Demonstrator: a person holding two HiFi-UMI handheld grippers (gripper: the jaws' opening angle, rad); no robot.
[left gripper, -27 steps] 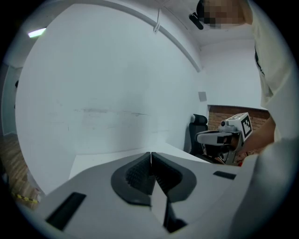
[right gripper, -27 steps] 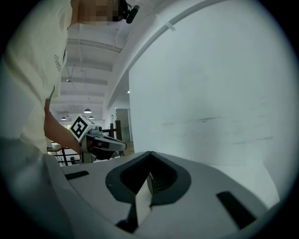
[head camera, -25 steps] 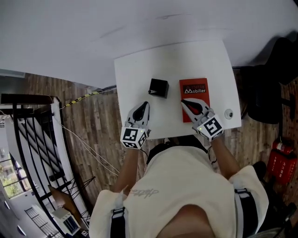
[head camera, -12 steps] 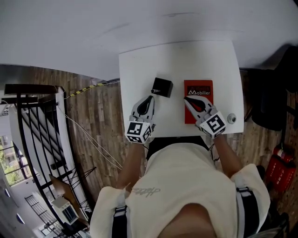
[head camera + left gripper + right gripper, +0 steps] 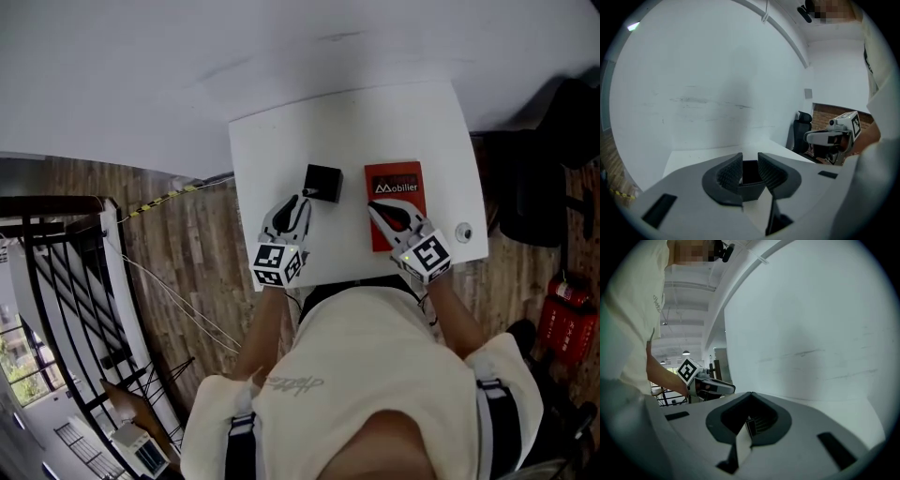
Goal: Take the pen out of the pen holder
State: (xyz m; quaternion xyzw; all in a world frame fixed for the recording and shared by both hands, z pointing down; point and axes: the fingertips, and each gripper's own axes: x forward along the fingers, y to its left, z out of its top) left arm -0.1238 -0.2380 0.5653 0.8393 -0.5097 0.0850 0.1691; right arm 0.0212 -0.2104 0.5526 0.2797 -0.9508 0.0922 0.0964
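Note:
A small black square pen holder point(image 5: 322, 182) stands on the white table point(image 5: 272, 150). I cannot make out a pen in it. My left gripper point(image 5: 298, 204) points at the holder from just in front of it, its tips close to the near-left corner. In the left gripper view the jaws point(image 5: 749, 169) stand a little apart, with the black holder point(image 5: 749, 172) showing in the gap beyond them. My right gripper point(image 5: 378, 210) lies over a red book point(image 5: 394, 187), its fingers drawn to a point. In the right gripper view the gripper point(image 5: 750, 423) looks shut on nothing.
A small round grey object point(image 5: 461, 231) sits at the table's front right corner. A dark office chair point(image 5: 539, 178) stands to the right of the table, and a red extinguisher point(image 5: 567, 328) is on the wooden floor. A white wall rises behind the table.
My left gripper has moved forward, closer to the black holder. The right gripper has stayed over the red book.

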